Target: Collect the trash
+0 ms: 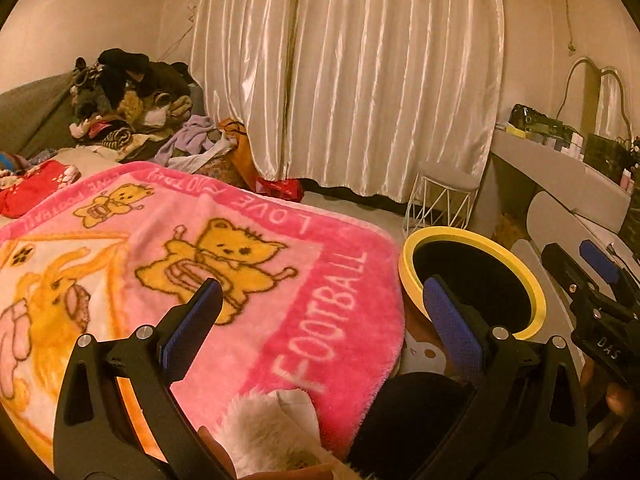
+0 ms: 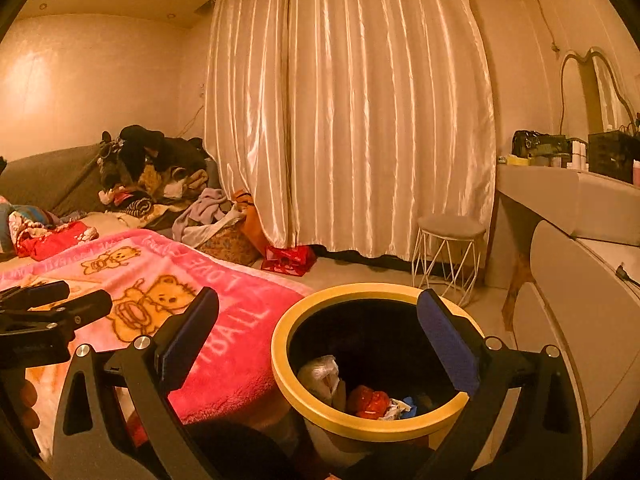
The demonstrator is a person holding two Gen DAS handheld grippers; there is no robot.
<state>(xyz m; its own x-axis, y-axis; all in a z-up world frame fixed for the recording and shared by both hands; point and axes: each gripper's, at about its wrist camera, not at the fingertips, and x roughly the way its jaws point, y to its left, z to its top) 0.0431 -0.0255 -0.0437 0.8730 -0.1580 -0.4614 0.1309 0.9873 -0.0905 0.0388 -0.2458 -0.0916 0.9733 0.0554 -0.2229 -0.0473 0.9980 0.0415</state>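
A black trash bin with a yellow rim (image 2: 280, 364) stands on the floor beside the bed; it also shows in the left wrist view (image 1: 534, 280). Inside lie crumpled trash pieces (image 2: 370, 402), white, red and blue. My right gripper (image 2: 318, 336) is open and empty, just above the bin's mouth. My left gripper (image 1: 322, 320) is open and empty over the pink blanket (image 1: 200, 264), left of the bin. The right gripper shows at the right edge of the left wrist view (image 1: 592, 276). The left gripper shows at the left edge of the right wrist view (image 2: 60, 300).
A pile of clothes (image 2: 160, 184) lies at the bed's far end. A red bag (image 2: 288, 260) sits on the floor by the curtain (image 2: 352, 120). A wire stool (image 2: 448, 256) stands near a vanity desk (image 2: 568, 208) on the right. Something white and furry (image 1: 264, 432) lies by my left gripper.
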